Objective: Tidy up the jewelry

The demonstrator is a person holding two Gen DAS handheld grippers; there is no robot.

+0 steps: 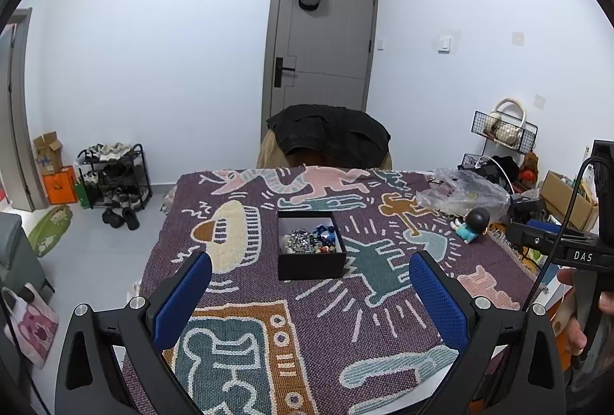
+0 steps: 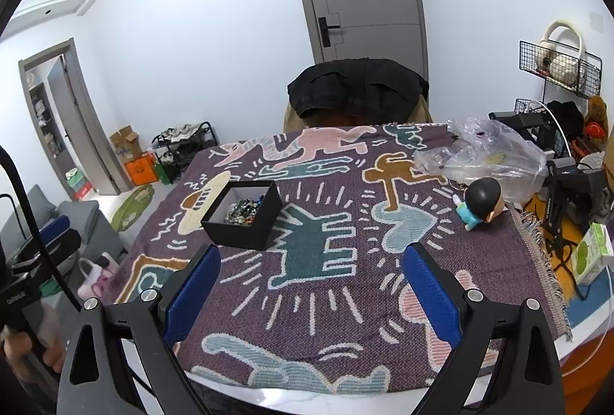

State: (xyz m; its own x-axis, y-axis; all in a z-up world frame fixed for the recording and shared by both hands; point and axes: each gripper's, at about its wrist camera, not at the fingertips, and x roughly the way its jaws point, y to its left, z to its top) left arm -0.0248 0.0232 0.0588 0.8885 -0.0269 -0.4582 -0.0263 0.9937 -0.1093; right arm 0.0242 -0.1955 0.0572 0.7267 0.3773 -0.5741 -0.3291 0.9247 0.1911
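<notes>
A black open box (image 1: 311, 253) holding a heap of mixed jewelry (image 1: 312, 241) sits near the middle of a table covered by a purple patterned cloth (image 1: 268, 284). In the right wrist view the box (image 2: 245, 219) lies to the left, with jewelry (image 2: 243, 212) inside. My left gripper (image 1: 311, 296) is open and empty, held above the cloth just short of the box. My right gripper (image 2: 311, 284) is open and empty, over the cloth to the right of the box and nearer me.
A crumpled clear plastic bag (image 2: 487, 157) and a small figurine with a black head (image 2: 476, 204) lie at the cloth's far right. A chair draped with a black coat (image 2: 357, 88) stands behind the table. Clutter and cables (image 2: 568, 177) crowd the right edge.
</notes>
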